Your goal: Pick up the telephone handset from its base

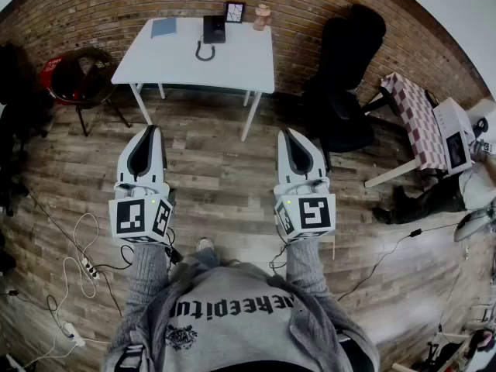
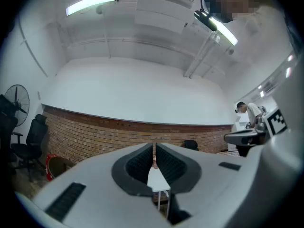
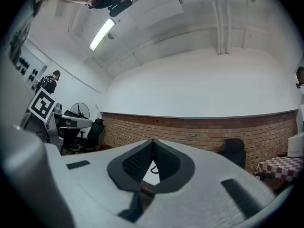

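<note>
**Standing well back, nothing gripped**

My left gripper (image 1: 152, 129) and right gripper (image 1: 287, 132) were clamped together, empty. The black telephone handset (image 1: 209, 28) lay on its base (image 1: 219, 30) at the white rectangular table's (image 1: 240, 64) far edge. A black office chair (image 1: 345, 76) crowded the table's right side; open wooden plank floor (image 1: 221, 169) lay between.

The flat white bench (image 1: 240, 64) carries a black telephone handset and base (image 1: 214, 28) and a blue notebook (image 1: 163, 27). The brick wall (image 1: 116, 6) is reddish-brown and the plank floor (image 1: 225, 177) is grey-brown. The left claw (image 1: 149, 130) and right claw (image 1: 288, 132) are pale grey with black ribbed pads (image 2: 140, 165). Their marker cubes (image 1: 141, 217) are patterned in black-and-white squares. A red-and-white chequered cloth (image 1: 418, 118) lies at the right.
</note>
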The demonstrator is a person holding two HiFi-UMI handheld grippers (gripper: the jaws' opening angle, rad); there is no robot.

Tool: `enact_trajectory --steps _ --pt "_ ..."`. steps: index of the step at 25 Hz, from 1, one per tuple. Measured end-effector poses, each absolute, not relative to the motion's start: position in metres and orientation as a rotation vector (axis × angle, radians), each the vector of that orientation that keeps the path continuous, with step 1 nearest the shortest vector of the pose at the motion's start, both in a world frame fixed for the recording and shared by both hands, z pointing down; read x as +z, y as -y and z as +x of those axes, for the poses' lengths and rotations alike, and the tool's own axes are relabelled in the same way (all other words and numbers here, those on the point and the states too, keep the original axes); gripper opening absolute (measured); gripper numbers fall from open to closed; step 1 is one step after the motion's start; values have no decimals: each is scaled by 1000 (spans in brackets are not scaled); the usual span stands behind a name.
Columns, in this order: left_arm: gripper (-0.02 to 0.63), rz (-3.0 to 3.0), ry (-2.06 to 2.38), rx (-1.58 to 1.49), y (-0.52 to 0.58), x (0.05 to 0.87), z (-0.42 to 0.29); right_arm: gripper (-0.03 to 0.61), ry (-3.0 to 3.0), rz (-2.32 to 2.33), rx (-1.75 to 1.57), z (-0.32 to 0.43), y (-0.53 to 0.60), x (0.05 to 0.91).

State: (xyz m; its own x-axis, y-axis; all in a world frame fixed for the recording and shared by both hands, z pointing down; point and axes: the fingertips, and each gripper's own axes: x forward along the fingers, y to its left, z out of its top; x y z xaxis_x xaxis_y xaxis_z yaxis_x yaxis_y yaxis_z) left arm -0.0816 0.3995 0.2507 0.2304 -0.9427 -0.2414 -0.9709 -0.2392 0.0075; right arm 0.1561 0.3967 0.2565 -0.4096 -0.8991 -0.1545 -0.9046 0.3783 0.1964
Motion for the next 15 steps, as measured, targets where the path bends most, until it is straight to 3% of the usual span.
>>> enact_trajectory --steps 15 --pt "20 -2370 -1809 282 -381 253 -82 3 -2584 -1717 399 150 -380 258"
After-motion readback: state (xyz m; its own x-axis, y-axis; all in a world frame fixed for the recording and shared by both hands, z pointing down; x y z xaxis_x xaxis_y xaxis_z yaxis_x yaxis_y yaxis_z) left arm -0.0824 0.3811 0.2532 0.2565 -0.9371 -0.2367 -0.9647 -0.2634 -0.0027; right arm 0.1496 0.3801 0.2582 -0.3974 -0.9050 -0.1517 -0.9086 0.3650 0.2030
